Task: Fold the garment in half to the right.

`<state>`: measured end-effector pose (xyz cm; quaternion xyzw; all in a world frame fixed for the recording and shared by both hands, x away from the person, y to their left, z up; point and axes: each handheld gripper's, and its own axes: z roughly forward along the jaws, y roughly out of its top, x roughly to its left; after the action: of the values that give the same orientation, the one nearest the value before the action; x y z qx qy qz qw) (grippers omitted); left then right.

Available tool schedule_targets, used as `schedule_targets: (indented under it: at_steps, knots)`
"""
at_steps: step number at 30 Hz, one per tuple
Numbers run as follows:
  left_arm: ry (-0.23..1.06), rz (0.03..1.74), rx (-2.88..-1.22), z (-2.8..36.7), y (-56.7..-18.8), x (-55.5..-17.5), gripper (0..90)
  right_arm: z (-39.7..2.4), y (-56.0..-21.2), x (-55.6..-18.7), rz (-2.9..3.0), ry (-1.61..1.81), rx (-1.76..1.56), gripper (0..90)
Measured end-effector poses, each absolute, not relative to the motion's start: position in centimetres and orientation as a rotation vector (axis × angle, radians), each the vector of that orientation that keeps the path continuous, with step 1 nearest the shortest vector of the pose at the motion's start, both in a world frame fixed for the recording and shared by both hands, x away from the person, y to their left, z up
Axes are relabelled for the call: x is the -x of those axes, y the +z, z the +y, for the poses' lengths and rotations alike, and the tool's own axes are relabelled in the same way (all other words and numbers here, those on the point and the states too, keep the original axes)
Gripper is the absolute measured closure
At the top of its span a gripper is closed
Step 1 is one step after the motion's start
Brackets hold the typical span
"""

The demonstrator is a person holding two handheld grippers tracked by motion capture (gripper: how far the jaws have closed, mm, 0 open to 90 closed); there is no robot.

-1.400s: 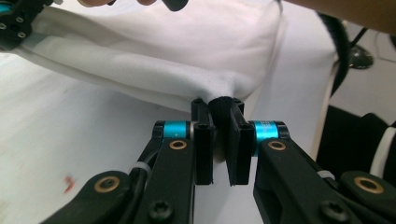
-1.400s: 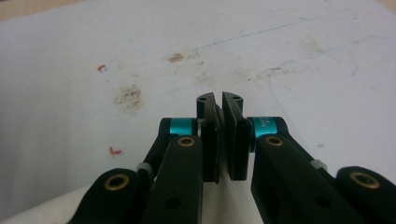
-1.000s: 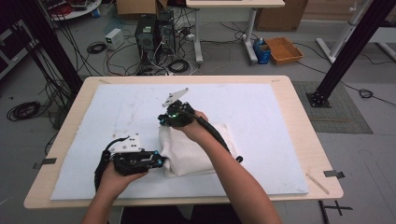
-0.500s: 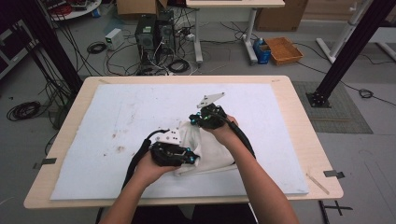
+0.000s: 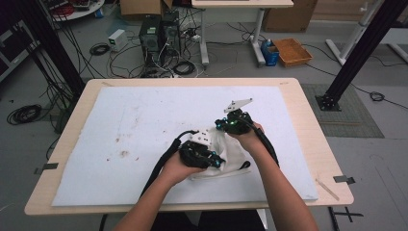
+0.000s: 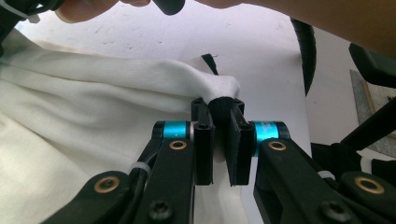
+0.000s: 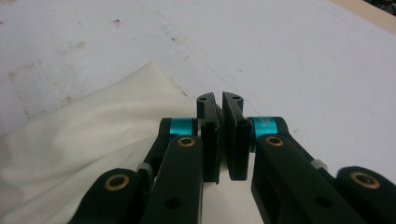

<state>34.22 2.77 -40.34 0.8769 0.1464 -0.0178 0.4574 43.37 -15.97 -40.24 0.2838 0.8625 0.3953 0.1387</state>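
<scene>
Setting: workshop floor strewn with cables and computer towers lies beyond the far edge of your counter (image 5: 298, 91), which carries a white stained mat (image 5: 144, 125).
Cloth, place: one white cloth (image 5: 231, 154) lies bunched on the mat, nearer the near edge than the far one and a little right of the middle, between your two hands.
Cloth, handling: judge it light, soft and limp; it will sag, fold and drag on the mat rather than keep any shape, and it is not fragile. Thin folds can slip out of a shallow pinch.
Where to hold: take it at an edge or corner, with a good depth of fabric between the pads, one hold per side and well apart, so it hangs flat when lifted.
Left gripper (image 6: 219, 105): its jaws are closed tight on a dark-trimmed bit of the cloth's edge, seen pinched at the tips in the left gripper view.
Right gripper (image 7: 220, 100): its jaws are closed almost to touching; the cloth's edge runs up beside and under them, but you cannot tell from the right gripper view whether fabric is caught between the pads.
Count: one cloth, one mat, one counter, two grippers, two hands.
</scene>
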Motion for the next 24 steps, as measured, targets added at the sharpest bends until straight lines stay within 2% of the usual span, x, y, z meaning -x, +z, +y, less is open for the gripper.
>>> schedule_targets:
  at_steps: [10, 13, 15, 16, 17, 18, 21, 24]
  knots:
    - [-0.075, 0.36, -2.168, 0.7, -41.2, -35.2, 82.8, -17.7, -41.1, -43.5, 2.49, 1.119, -0.871, 86.6]
    - [-0.068, 0.356, -2.172, 0.5, -41.3, -35.1, 81.8, -17.8, -41.3, -43.5, 2.491, 1.121, -0.877, 83.9]
    - [-0.048, 0.371, -2.161, 0.4, -41.2, -35.1, 74.1, -17.9, -41.2, -43.4, 2.48, 1.129, -0.889, 76.2]
    - [-0.046, 0.388, -2.149, 0.5, -41.1, -35.1, 64.6, -18.0, -41.1, -43.5, 2.472, 1.141, -0.893, 71.7]
    - [-0.047, 0.403, -2.143, 0.6, -41.0, -35.1, 57.2, -18.1, -41.0, -43.4, 2.46, 1.153, -0.907, 64.5]
    - [-0.043, 0.413, -2.131, 0.8, -40.9, -35.1, 53.5, -18.2, -40.9, -43.4, 2.447, 1.166, -0.938, 57.1]
    - [-0.011, 0.444, -2.104, 1.8, -40.3, -35.0, 44.4, -18.6, -40.4, -43.2, 2.417, 1.2, -0.965, 43.9]
    - [0.042, 0.475, -2.078, 3.5, -39.7, -34.8, 41.9, -18.8, -39.9, -42.5, 2.415, 1.204, -0.958, 40.4]
